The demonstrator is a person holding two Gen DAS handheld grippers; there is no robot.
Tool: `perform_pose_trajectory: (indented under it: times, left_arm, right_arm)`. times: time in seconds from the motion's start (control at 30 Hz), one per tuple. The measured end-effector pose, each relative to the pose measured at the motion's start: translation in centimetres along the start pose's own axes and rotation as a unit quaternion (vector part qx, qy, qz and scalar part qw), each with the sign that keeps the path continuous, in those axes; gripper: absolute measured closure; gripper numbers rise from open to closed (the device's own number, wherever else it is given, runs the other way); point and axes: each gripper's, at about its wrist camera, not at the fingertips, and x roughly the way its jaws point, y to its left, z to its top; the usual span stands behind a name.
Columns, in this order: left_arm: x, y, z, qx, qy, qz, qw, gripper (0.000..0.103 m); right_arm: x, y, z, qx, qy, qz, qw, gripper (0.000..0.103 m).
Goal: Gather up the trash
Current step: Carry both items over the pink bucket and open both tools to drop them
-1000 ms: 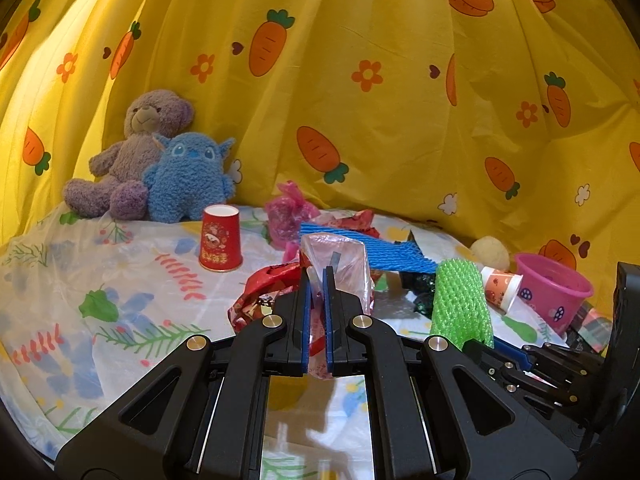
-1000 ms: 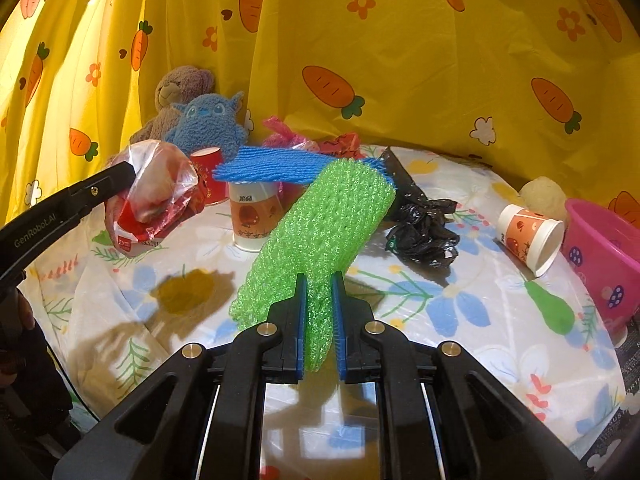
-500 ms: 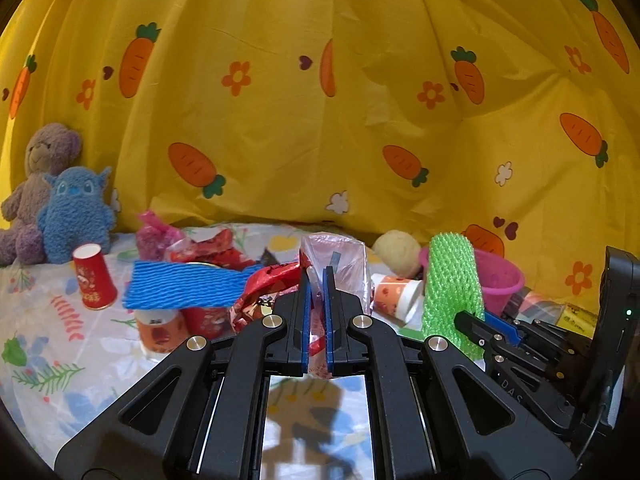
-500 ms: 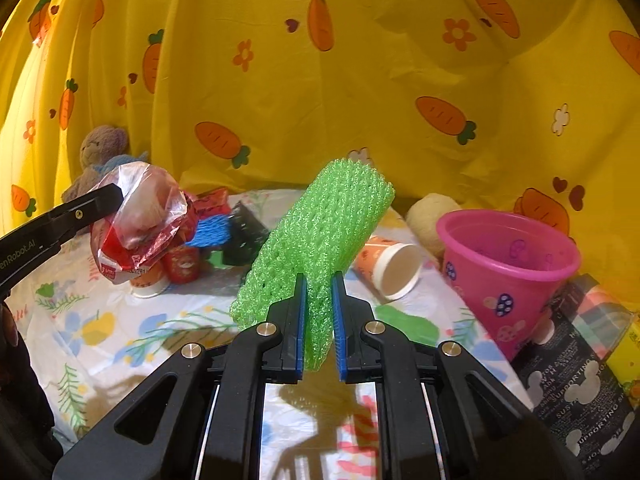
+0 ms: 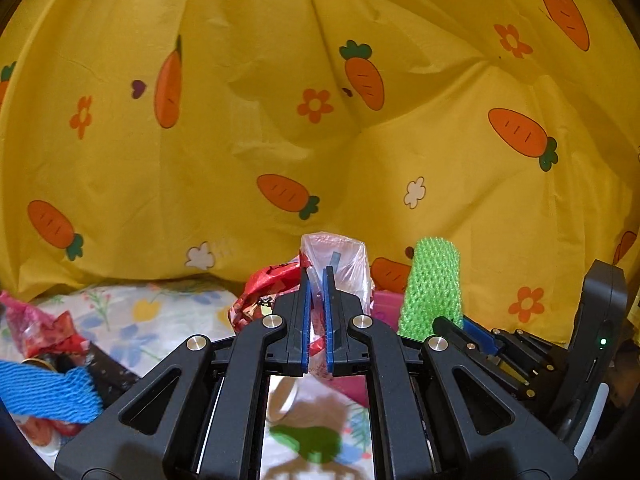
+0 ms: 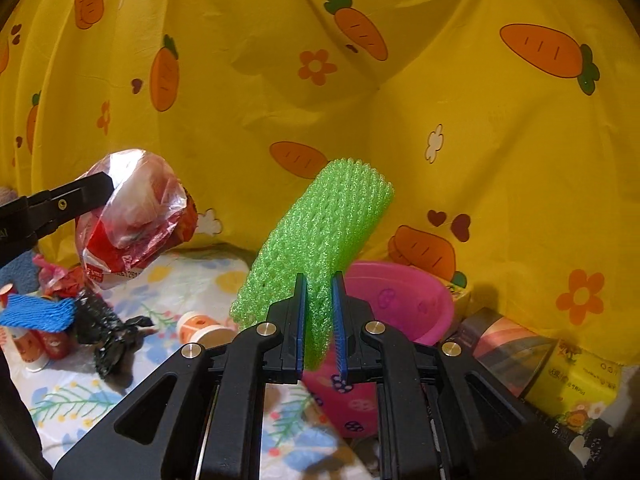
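Note:
My left gripper is shut on a crumpled clear and red plastic bag and holds it in the air; the bag also shows in the right wrist view. My right gripper is shut on a green foam net sleeve, which also shows in the left wrist view. A pink plastic bin stands just beyond and below the right gripper, partly hidden behind the sleeve. In the left wrist view only a bit of the bin shows behind the fingers.
On the flowered tablecloth lie a blue foam net, a black plastic bag, a tipped paper cup and red wrappers. Boxes stand right of the bin. A yellow carrot curtain hangs behind.
Both grippers have swung right with their loads. The plush toys and red cup have left view, and the pink bin now sits right beyond the right gripper.

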Motion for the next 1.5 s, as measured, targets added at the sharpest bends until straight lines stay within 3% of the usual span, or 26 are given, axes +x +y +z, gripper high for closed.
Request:
perform_pose_trajectory:
  times: [0.23,0.47,1.3,1.4,1.5]
  left_arm:
    - [7.4,-0.9,-1.0,-0.008,0.028,-0.030,0.9991,0.098]
    - [11.2,-1.2,-1.9,-0.004,0.046,-0.042,0.9981,0.098]
    - [16.3,-1.4,-4.5,-0.023,0.102,-0.086,0.9908,0.098]
    - [16.6,-1.3,-4.6,-0.026,0.107,-0.089,0.9900,0.097]
    - [16.9,-1.1,-4.7,-0.035,0.111,-0.097,0.9885,0.094]
  right_arm:
    - [3.7,-1.6,0.6,0.009,0.005,-0.029,1.000,0.090]
    - [6.4,-2.2,0.3,0.000,0.018,-0.041,0.999,0.090]
    - [10.1,-3.7,-1.1,0.015,0.050,-0.033,0.998,0.086]
    - [10.2,-3.7,-1.2,0.013,0.053,-0.034,0.998,0.083]
    - [10.4,-3.8,-1.3,0.013,0.055,-0.035,0.998,0.072]
